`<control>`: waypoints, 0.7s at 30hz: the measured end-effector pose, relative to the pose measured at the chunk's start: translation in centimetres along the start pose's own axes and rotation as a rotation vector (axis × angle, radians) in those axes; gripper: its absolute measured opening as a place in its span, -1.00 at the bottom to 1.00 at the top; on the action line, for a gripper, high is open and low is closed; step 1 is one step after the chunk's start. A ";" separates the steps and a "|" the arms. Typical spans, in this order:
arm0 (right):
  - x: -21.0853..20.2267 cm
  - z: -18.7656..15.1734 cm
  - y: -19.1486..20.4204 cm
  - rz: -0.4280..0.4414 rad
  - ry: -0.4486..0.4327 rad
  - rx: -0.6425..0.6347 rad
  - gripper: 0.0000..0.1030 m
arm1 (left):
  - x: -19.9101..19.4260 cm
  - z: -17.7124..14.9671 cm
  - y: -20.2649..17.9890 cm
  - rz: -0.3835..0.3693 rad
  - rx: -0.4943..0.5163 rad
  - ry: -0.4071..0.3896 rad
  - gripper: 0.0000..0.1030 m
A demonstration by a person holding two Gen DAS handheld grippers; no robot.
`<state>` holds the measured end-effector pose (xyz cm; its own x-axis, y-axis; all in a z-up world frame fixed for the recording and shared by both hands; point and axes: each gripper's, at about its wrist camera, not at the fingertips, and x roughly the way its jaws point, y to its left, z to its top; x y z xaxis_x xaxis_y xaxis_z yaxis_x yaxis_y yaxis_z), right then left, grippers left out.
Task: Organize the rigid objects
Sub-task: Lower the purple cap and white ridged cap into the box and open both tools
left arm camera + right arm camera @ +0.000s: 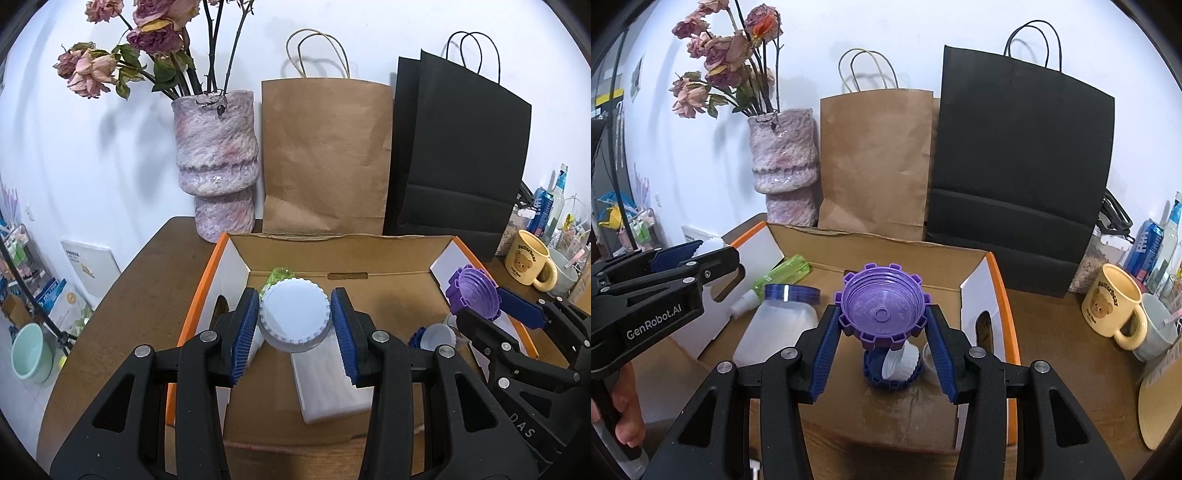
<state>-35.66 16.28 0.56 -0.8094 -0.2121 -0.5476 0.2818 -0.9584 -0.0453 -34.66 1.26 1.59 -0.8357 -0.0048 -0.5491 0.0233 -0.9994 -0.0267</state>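
White lid (294, 311): round, flat top, notched rim, pale grey skirt below. You have it in the left claw (294, 314), blue ribbed pads pressed on its sides at 9 and 3 o'clock, jaws closed down to the lid's width. It hangs over the near-left part of the cardboard box (347, 254).

Purple lid (882, 308): translucent, threaded inside, square teeth around the rim, hollow side facing you. Your right claw (882, 321) pinches it on both sides, jaws narrowed onto it, above the box floor.

Box contents, right wrist view:
- clear plastic jar (777, 328) lying at 9 o'clock of the purple lid, blue-banded neck toward the back
- green bottle (783, 275) behind the jar, at about 10 o'clock
- small white cap (901, 363) sitting in a dark blue lid (886, 373), directly under the purple one at 6 o'clock
- white flat pad (332, 384) on the box floor, left wrist view

Brown tabletop (166, 251) carries the box. Behind it at 12 o'clock: mottled pink vase (216, 162) with dried roses (96, 70), brown paper bag (325, 155), black paper bag (458, 147), against a white wall. At 3 o'clock, a yellow bear mug (1112, 304) and a blue can (1147, 247). Fingers of your left hand (624, 413) show at the lower left edge.
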 end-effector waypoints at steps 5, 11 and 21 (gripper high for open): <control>1.2 0.4 0.0 0.001 0.010 -0.012 0.00 | 1.4 0.5 -0.1 0.004 0.008 0.009 -0.29; 2.5 0.8 -0.3 0.000 0.023 -0.024 0.00 | 2.6 0.8 -0.1 0.014 0.017 0.016 -0.29; 3.3 0.4 -0.4 -0.001 0.052 -0.039 0.00 | 3.0 0.8 -0.2 0.022 0.027 0.018 -0.28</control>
<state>-38.65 15.92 -0.85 -0.7820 -0.2002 -0.5902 0.3020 -0.9501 -0.0779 -37.60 1.40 0.58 -0.8250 -0.0265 -0.5646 0.0265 -0.9996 0.0083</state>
